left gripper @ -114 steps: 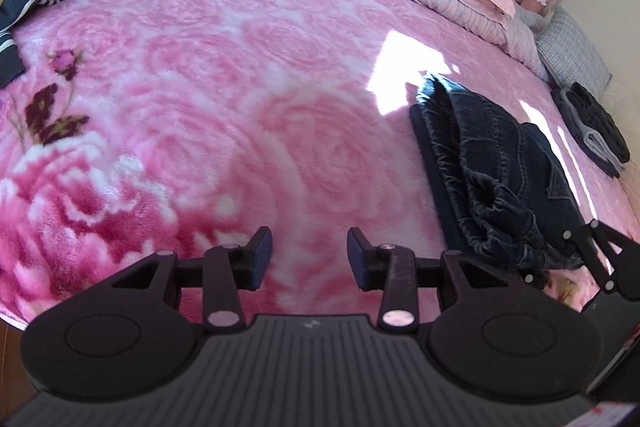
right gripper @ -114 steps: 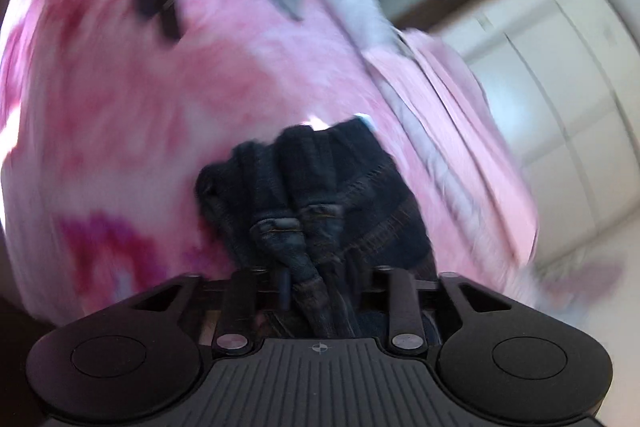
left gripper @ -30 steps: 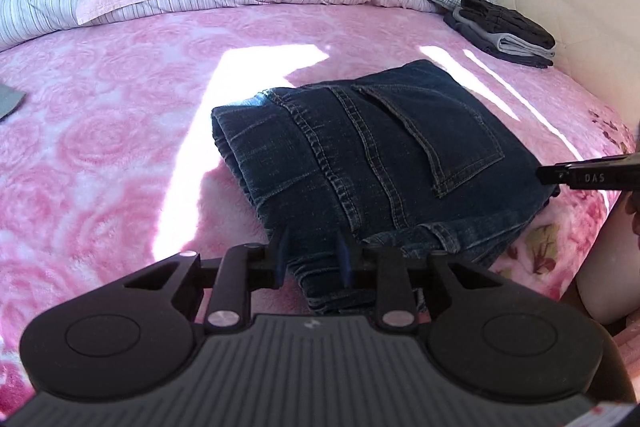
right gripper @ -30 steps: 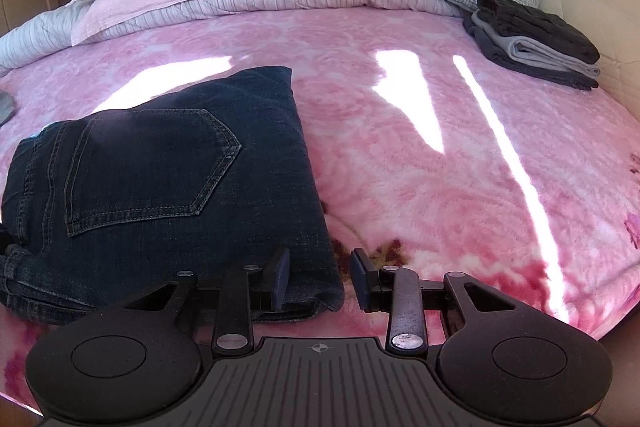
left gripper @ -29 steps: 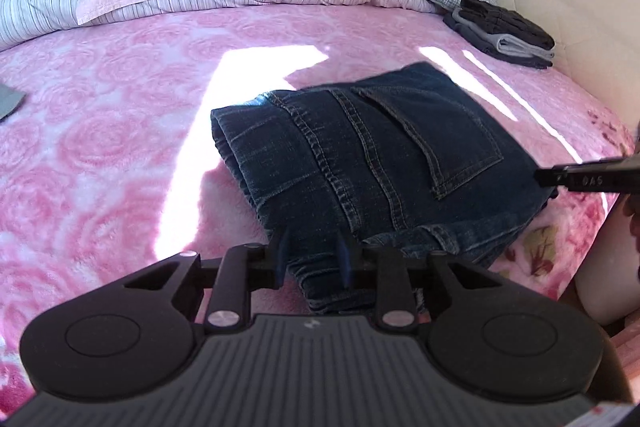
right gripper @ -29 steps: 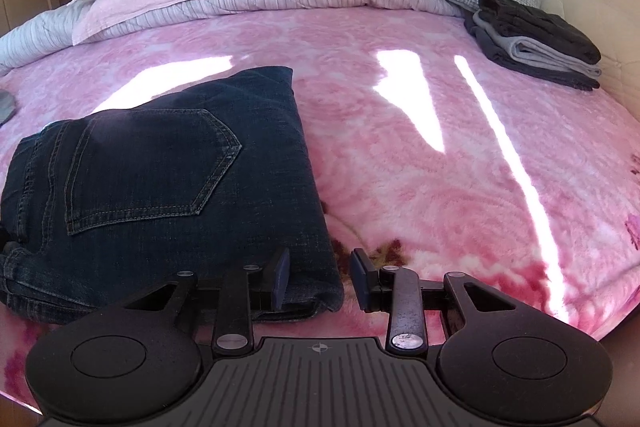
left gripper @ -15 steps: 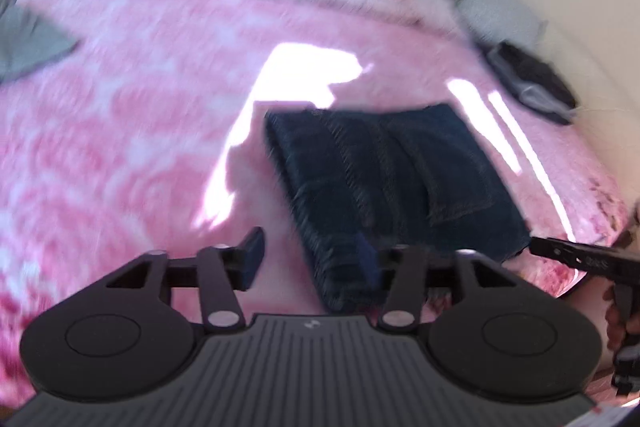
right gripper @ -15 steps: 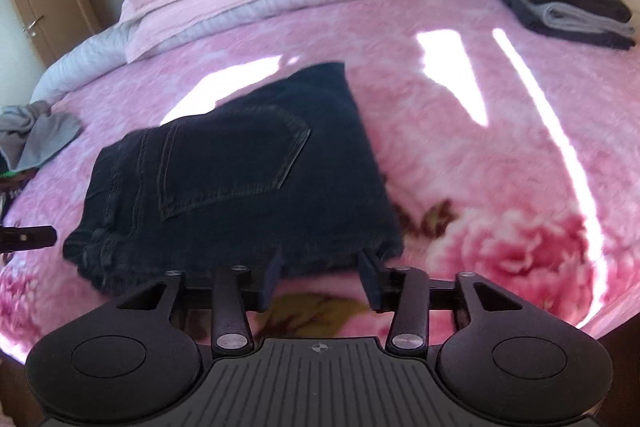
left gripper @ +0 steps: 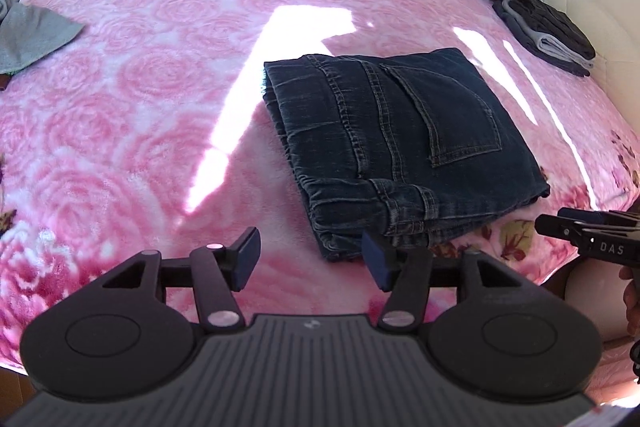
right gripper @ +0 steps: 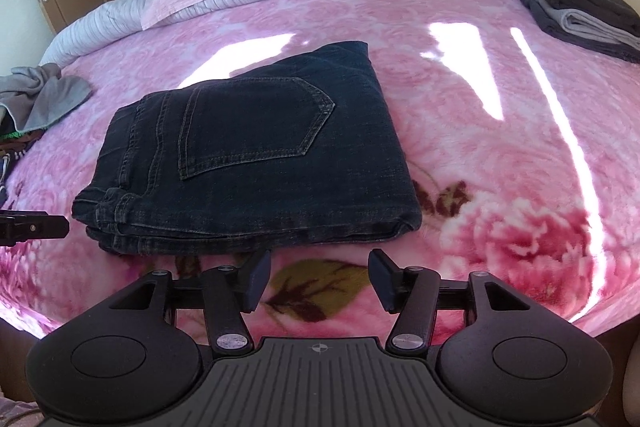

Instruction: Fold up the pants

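Right wrist, jeans [right gripper: 256, 155] beyond right tool [right gripper: 318, 281]

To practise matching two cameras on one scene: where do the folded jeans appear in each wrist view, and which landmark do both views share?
Left wrist view: folded jeans lie right of centre, back pocket up, just beyond the open left gripper.
Right wrist view: folded jeans lie left of centre, beyond the open right gripper.
Shared landmark: stack of dark and grey clothes, upper right in both.
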Action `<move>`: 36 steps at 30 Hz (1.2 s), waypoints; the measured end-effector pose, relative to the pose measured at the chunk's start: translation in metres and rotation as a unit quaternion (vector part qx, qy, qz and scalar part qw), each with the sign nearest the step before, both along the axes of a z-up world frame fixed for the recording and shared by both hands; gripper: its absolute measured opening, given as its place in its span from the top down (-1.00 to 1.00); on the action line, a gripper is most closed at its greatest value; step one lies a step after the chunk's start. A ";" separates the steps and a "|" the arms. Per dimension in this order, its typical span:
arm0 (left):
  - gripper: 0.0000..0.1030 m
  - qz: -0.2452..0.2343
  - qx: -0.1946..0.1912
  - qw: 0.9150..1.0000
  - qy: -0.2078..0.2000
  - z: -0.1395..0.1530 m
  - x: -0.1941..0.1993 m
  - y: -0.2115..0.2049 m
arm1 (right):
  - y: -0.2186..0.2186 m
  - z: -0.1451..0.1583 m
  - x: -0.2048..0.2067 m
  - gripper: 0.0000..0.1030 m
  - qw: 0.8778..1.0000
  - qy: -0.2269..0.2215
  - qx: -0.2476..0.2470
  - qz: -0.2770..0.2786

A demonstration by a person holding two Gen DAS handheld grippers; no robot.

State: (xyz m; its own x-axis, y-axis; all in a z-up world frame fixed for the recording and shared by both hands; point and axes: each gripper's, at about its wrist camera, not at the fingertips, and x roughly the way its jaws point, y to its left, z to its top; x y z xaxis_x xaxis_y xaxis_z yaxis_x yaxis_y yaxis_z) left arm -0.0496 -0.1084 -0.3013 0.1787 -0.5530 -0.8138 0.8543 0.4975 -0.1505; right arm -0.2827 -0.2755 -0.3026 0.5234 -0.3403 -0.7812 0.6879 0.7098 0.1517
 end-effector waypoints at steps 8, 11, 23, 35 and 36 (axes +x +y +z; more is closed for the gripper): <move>-0.02 -0.011 0.004 1.000 0.008 -0.003 -0.006 0.003 | -0.002 0.000 -0.004 0.00 1.000 0.000 0.001 -0.001; -0.11 -0.009 -0.014 1.000 0.015 0.000 -0.003 0.008 | -0.011 0.003 -0.011 0.00 1.000 -0.020 0.004 -0.002; -0.44 0.067 -0.148 0.955 0.249 -0.056 0.094 -0.025 | -0.123 -0.017 -0.029 -0.05 0.983 -0.138 0.097 -0.074; -0.45 0.084 -0.159 0.924 0.338 -0.099 0.116 -0.068 | -0.202 -0.073 0.009 -0.10 0.938 -0.238 0.250 0.006; -0.45 0.082 -0.156 0.926 0.335 -0.099 0.117 -0.073 | -0.206 -0.075 0.016 -0.08 0.938 -0.238 0.251 0.026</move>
State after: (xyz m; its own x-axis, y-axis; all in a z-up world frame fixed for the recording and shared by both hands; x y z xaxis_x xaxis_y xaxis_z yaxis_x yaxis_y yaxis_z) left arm 0.0670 -0.1817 -0.4004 -0.2067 -0.7897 -0.5776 0.4339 0.4552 -0.7775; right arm -0.2666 -0.4811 -0.3779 0.8594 0.0432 -0.5094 0.4240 0.4965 0.7574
